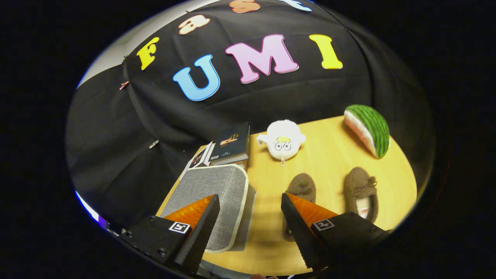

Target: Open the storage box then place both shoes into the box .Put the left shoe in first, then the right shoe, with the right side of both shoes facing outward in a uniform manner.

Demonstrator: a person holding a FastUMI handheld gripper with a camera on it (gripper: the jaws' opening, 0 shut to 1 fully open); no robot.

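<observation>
A grey fabric storage box (217,197) with a pale trim sits shut on the wooden table (329,155), partly behind my left finger. Two brown moccasin shoes lie to its right, toes pointing away from me. The nearer-to-box shoe (302,190) is partly hidden by my right finger; the other shoe (362,193) lies further right, its insole showing. My gripper (250,205) hovers above the table, open, with nothing between its fingers. Bare tabletop shows in the gap.
A stack of dark books (230,147) stands just beyond the box. A white plush toy (283,141) with eyes sits past the shoes. A watermelon-slice plush (368,130) lies at the far right. Black cloth walls the back.
</observation>
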